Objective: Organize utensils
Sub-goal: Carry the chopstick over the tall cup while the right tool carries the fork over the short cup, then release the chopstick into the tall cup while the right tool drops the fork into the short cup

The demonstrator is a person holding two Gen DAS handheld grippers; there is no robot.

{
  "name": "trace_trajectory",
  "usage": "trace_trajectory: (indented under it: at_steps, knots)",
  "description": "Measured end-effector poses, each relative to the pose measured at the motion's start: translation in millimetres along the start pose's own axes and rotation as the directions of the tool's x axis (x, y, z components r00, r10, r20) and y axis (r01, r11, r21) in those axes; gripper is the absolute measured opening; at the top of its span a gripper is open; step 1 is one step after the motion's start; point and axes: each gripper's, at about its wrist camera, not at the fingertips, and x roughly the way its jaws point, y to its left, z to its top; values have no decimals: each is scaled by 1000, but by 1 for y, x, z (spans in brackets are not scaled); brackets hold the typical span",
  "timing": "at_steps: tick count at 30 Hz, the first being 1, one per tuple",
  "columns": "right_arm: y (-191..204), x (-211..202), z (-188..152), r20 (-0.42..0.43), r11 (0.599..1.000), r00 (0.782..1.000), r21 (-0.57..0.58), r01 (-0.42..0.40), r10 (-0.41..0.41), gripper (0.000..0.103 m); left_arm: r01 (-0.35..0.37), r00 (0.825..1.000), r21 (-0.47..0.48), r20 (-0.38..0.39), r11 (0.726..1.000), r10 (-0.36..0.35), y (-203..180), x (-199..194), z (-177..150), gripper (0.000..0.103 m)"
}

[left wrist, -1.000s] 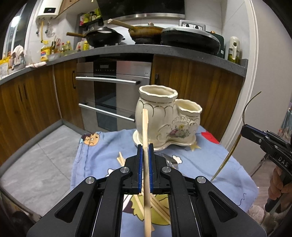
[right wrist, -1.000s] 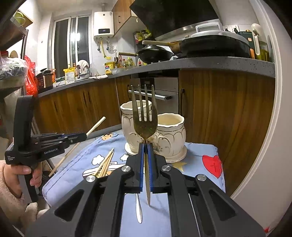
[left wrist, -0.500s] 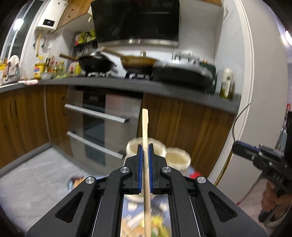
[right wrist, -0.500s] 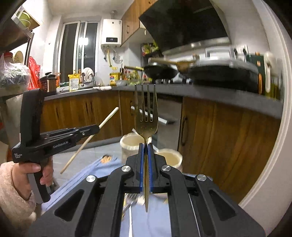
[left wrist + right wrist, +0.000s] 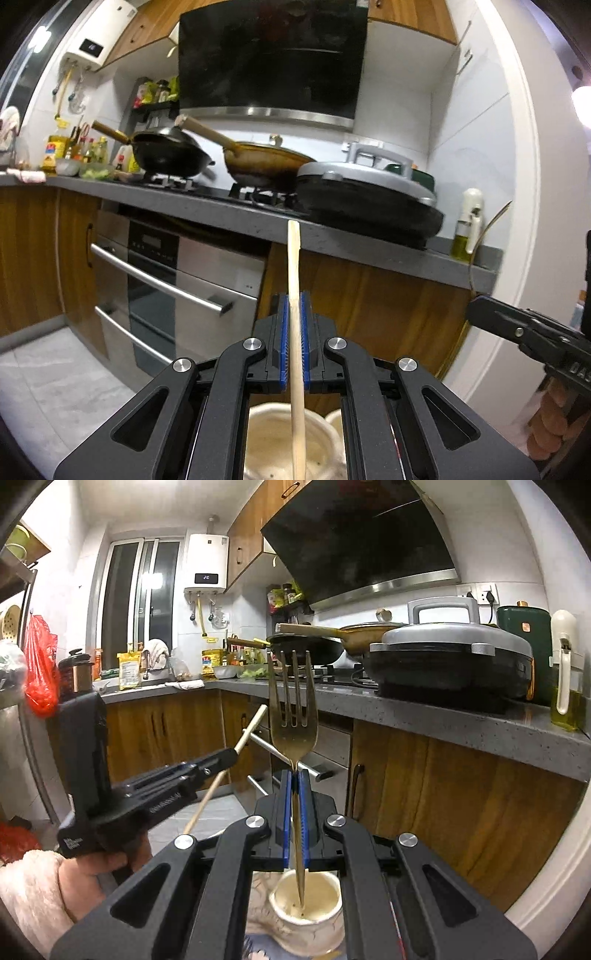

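Both grippers clamped on utensils above the ceramic holder.
Left gripper [image 5: 294, 339] pinches a chopstick [image 5: 295, 317], long axis upright, over the holder's wide cup [image 5: 273, 443]; right gripper [image 5: 294, 819] pinches a fork [image 5: 293, 720], tines up, handle tip over the small cup [image 5: 314, 904]. Behind: grey counter [image 5: 461, 723], wooden cabinets.

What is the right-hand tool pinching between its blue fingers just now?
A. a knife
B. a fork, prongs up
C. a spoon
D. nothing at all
B: the right gripper is closed on a gold fork, its four prongs pointing up and its handle tip hanging over the smaller ceramic cup below.
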Motion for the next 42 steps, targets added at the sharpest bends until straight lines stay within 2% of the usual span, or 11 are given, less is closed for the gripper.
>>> trace_trajectory:
  at_steps: [9,16,25,33,37,42]
  knots:
    - [-12,33,-23,-46,999,999,29,25,-24,4,-27,999,40,20,999,26,-1,31,-1,6]
    - [-16,44,-41,-89,999,996,46,24,-20,4,-37,999,62,-4,997,37,2,41,-16,6]
    - [-22,48,-57,-123,997,992,73,24,-15,4,-26,999,7,-21,1000,26,20,23,-32,6]
    - [-32,52,-65,-149,995,989,99,31,-16,4,-25,995,37,-92,999,29,18,-3,-56,6]
    - [-34,57,-63,-152,993,988,108,41,-24,4,-43,992,103,-112,994,54,11,-8,-63,6]
    - [-39,60,-64,-154,991,987,117,60,-42,4,-51,986,116,-150,992,68,13,-5,-71,6]
